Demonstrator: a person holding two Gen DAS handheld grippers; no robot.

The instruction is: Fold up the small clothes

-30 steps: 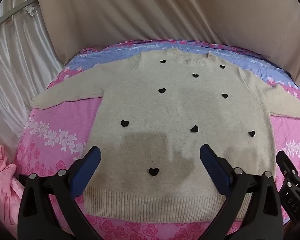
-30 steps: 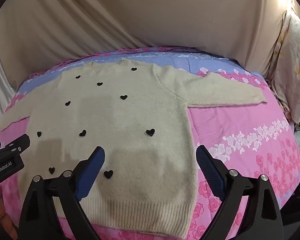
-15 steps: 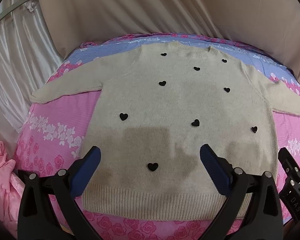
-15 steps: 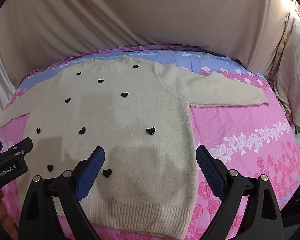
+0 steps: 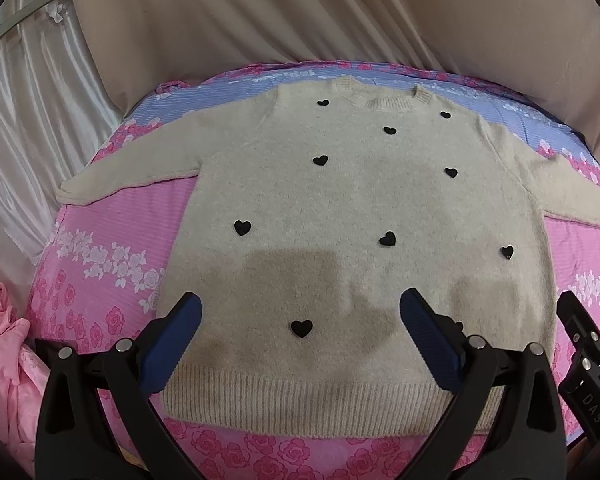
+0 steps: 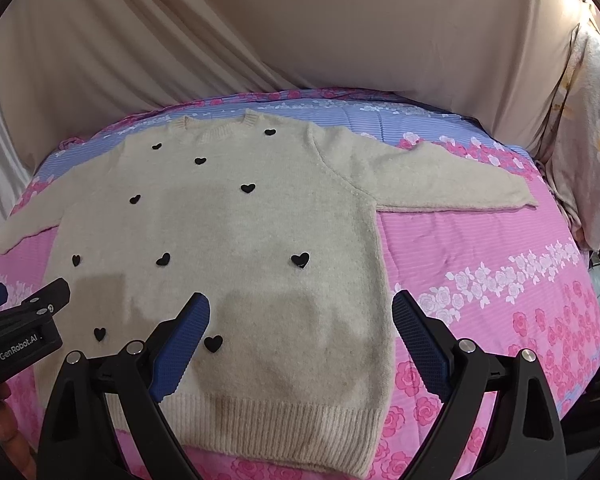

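Your beige sweater (image 5: 340,200) lies flat, front up, on the pink floral bed (image 5: 112,264), both sleeves spread.

Your left gripper (image 5: 300,312) and right gripper (image 6: 300,312) hover over its hem, fingers wide apart, holding nothing. Only your left view shows the pink cloth bundle (image 5: 4,360) beside the bed; only your right view shows the whole right sleeve (image 6: 440,184) and the floral cushion (image 6: 588,128).

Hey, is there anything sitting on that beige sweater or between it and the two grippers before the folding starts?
Nothing visible does. The beige sweater lies flat on the pink bedspread with both sleeves spread out and only its own black hearts on it. The left gripper and right gripper are open above the hem, with nothing between.
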